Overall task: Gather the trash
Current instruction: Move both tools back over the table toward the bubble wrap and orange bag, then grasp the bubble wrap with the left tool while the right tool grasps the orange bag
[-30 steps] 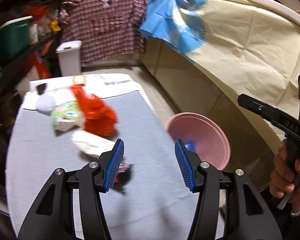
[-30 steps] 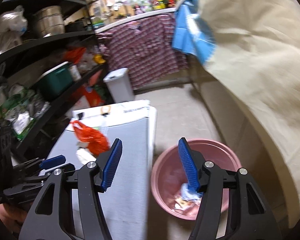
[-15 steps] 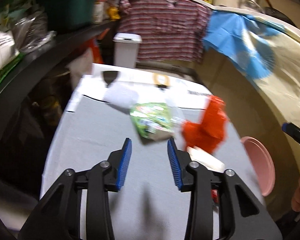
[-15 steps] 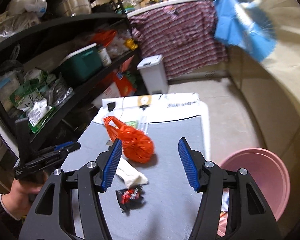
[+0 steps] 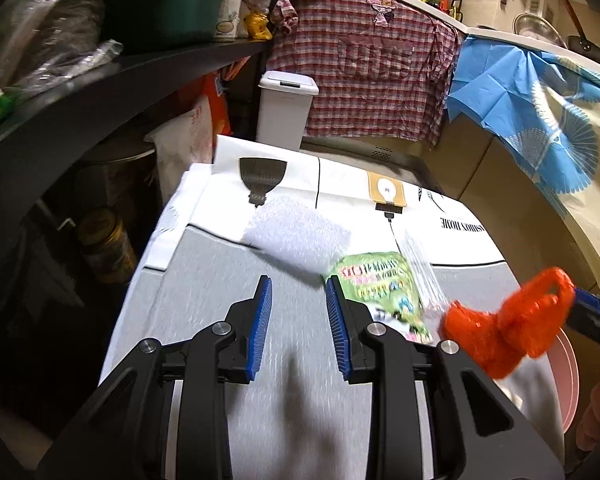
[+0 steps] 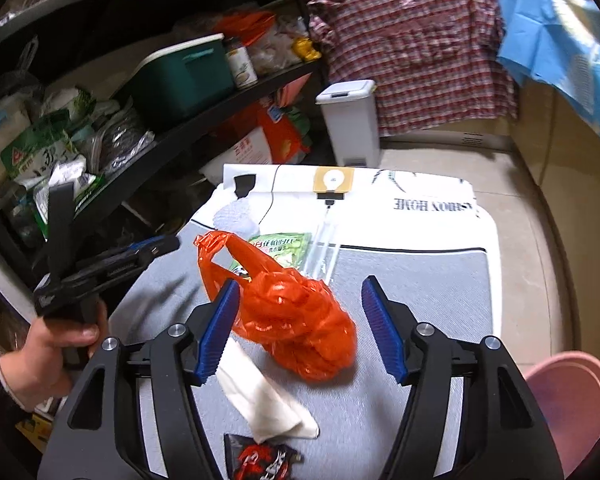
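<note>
Trash lies spread on a table covered with a grey textile mat [image 6: 420, 280] and a white printed cloth behind it. A crumpled orange plastic bag [image 6: 296, 320] sits in the middle of the mat. In the right wrist view it shows between the blue pads of the right gripper [image 6: 300, 328], whose jaws are opening; the pads do not press on it. Just below the bag lies a white folded paper tissue [image 6: 264, 400], and nearer to the camera a small black and red snack wrapper [image 6: 260, 458]. Behind the bag are a green printed snack packet [image 5: 380, 284], a clear plastic sleeve [image 6: 322, 248] and a white fluffy piece of padding [image 5: 296, 236].

The left gripper [image 5: 298, 324] hangs over a bare part of the mat, to the left of the green packet. Its jaws are closing with nothing between them. A hand [image 6: 48, 356] holds its handle.

A round pink plastic basin [image 6: 572, 404] stands on the floor at the right side of the table.
</note>
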A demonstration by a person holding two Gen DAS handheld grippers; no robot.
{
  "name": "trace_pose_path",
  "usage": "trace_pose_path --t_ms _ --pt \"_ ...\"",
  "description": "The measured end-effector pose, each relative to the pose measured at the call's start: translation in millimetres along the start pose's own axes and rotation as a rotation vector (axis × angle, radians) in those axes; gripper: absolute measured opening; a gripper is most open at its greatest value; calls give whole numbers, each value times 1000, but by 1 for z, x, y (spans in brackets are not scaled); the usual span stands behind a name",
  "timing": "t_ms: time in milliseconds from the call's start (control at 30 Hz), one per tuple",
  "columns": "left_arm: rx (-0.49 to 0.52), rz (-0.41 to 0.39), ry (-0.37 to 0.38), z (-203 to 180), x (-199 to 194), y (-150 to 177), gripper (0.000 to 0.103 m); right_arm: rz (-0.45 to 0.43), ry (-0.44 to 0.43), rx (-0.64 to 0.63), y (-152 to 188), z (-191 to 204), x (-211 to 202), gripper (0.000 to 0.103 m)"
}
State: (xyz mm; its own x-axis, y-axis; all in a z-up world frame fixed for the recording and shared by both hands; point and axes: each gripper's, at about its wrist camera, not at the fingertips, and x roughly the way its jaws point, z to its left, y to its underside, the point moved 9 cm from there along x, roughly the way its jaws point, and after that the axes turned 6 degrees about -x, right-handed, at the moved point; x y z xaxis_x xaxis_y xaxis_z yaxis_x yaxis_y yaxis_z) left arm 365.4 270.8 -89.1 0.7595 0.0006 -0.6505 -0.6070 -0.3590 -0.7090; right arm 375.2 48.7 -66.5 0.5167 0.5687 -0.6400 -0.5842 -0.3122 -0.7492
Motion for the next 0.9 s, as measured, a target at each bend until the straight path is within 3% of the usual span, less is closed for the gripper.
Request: trace_pose_path --t_ms 133,267,400,500,533,667,733,767,900 --pt "5 20 6 -6 23 -7 30 29 -22 -14 3 -1 14 65" --pt "29 35 8 -20 43 -10 55 38 -38 -51 4 1 19 67" --pt "89 57 -71 -29 64 -8 56 52 -62 -58 8 2 22 68" --pt "81 62 -112 -24 76 -9 55 66 -74 -74 10 5 25 69" --pt "77 64 -120 -22 79 -10 53 71 -77 -80 11 6 26 69" --pt "56 81 -143 -12 81 -6 15 94 -95 -94 16 8 29 69" --pt "54 71 -158 -8 78 -6 11 100 -101 -104 17 11 29 65" --pt "61 65 -168 -7 73 -6 9 108 -95 -116 17 13 30 57" --pt "62 44 -181 -3 59 -11 7 110 -81 -137 16 17 24 43"
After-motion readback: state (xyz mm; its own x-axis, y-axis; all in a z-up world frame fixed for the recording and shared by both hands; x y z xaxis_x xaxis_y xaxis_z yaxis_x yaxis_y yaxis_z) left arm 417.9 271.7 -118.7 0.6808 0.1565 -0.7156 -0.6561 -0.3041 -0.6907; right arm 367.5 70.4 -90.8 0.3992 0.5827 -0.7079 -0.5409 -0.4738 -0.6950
